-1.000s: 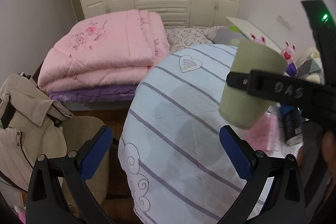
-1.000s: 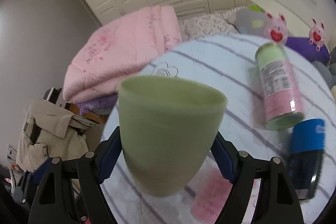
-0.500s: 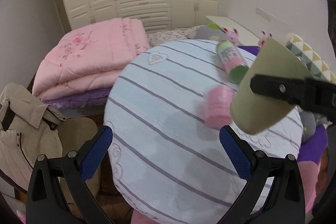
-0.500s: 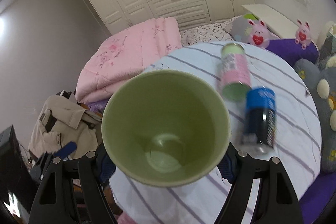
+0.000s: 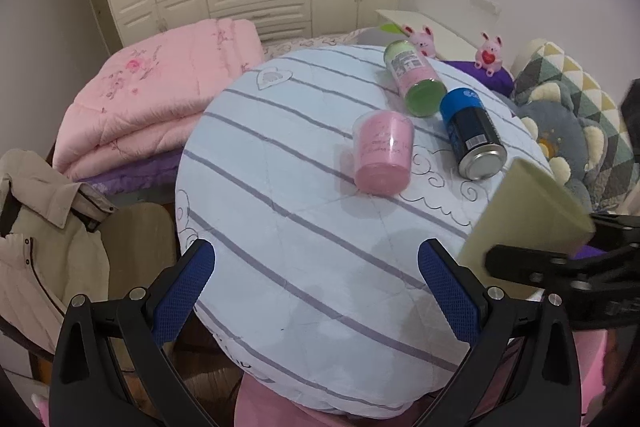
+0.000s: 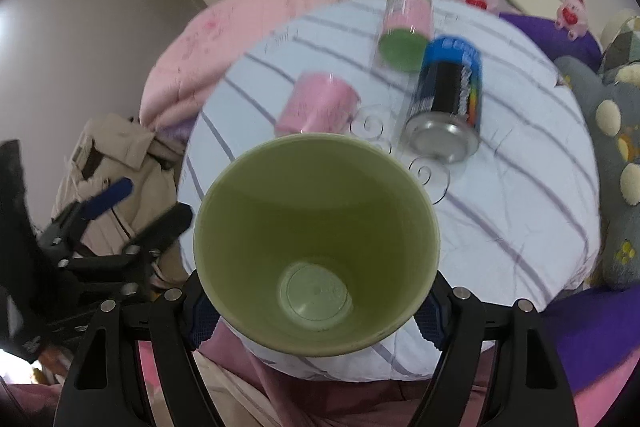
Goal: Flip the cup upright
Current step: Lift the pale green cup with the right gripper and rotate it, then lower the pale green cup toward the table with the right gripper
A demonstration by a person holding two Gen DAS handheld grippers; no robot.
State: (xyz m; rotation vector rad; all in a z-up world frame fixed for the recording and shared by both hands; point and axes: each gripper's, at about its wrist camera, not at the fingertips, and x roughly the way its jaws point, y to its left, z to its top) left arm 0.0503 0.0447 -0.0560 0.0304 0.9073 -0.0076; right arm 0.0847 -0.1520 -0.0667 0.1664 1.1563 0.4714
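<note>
My right gripper (image 6: 316, 307) is shut on the green cup (image 6: 316, 223), gripping its lower body with the blue pads. The cup's open mouth faces the camera, so I see its inside and bottom. In the left wrist view the cup (image 5: 524, 211) is tilted at the right edge, held above the round striped table (image 5: 304, 251). My left gripper (image 5: 316, 291) is open and empty over the table's front; it also shows in the right wrist view (image 6: 116, 223).
A pink cup (image 5: 384, 155), a pink-green can (image 5: 414, 81) and a blue-black can (image 5: 472, 135) lie on their sides on the table. Folded pink quilt (image 5: 156, 95) lies behind left, a beige jacket (image 5: 44, 227) on a chair left, cushions (image 5: 568, 131) right.
The right gripper has turned the green cup from side-on to mouth toward its camera and lowered it to the right. Both grippers have pulled back, bringing the whole table into view.
</note>
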